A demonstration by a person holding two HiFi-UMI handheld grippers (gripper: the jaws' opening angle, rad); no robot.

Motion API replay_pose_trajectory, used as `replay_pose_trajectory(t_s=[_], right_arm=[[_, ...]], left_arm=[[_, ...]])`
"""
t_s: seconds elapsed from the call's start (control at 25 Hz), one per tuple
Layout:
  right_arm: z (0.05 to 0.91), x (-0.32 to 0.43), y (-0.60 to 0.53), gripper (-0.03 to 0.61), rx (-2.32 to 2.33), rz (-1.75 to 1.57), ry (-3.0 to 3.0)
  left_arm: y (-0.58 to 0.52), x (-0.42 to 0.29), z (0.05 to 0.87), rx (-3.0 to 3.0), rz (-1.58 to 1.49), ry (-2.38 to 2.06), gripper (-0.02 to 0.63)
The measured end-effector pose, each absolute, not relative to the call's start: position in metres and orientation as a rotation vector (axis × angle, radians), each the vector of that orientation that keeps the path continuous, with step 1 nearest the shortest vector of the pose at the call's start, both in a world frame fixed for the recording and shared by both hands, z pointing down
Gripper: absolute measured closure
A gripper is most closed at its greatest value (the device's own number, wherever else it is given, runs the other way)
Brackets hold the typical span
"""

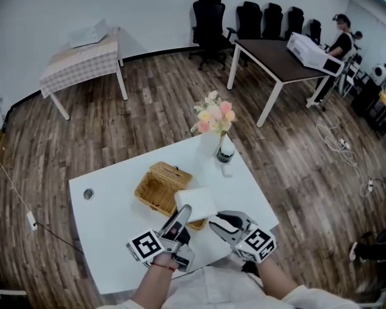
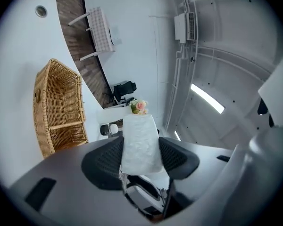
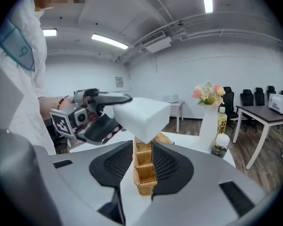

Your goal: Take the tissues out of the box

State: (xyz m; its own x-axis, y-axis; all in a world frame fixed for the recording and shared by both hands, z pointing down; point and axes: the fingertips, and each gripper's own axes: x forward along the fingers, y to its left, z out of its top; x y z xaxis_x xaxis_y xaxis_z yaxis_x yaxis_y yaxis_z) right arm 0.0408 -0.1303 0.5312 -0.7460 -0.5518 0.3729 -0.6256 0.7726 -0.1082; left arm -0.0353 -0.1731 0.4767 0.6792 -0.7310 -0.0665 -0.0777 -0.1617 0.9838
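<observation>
A white tissue pack [image 1: 196,203] is held above the near end of a wicker basket [image 1: 159,185] on the white table [image 1: 109,237]. My left gripper [image 1: 179,219] is shut on it. In the left gripper view the tissue pack [image 2: 140,145] sits between both black pads, with the basket [image 2: 59,107] off to the left, lying open. My right gripper [image 1: 217,223] hovers just right of the pack, open, with nothing between its jaws. From the right gripper view the pack [image 3: 142,115] hangs ahead of the right gripper [image 3: 142,166], above the basket [image 3: 144,173], with the left gripper [image 3: 96,114] clamped on its left side.
A vase of flowers [image 1: 213,118] and a bottle [image 1: 226,150] stand at the table's far edge. A round cable hole [image 1: 88,194] is at the left. A checked table [image 1: 80,60], a dark table [image 1: 273,56], office chairs and a person stand farther off.
</observation>
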Motion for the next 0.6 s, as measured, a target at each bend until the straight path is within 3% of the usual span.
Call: replay_pose_trajectory(t_s=[0.6], right_arm=[[0.447,0.038,-0.131,0.456,0.987,0.206,-2.867]], left_arm=[[-0.177,-0.045,0.469,1.659,-0.687,-0.656,0.388]])
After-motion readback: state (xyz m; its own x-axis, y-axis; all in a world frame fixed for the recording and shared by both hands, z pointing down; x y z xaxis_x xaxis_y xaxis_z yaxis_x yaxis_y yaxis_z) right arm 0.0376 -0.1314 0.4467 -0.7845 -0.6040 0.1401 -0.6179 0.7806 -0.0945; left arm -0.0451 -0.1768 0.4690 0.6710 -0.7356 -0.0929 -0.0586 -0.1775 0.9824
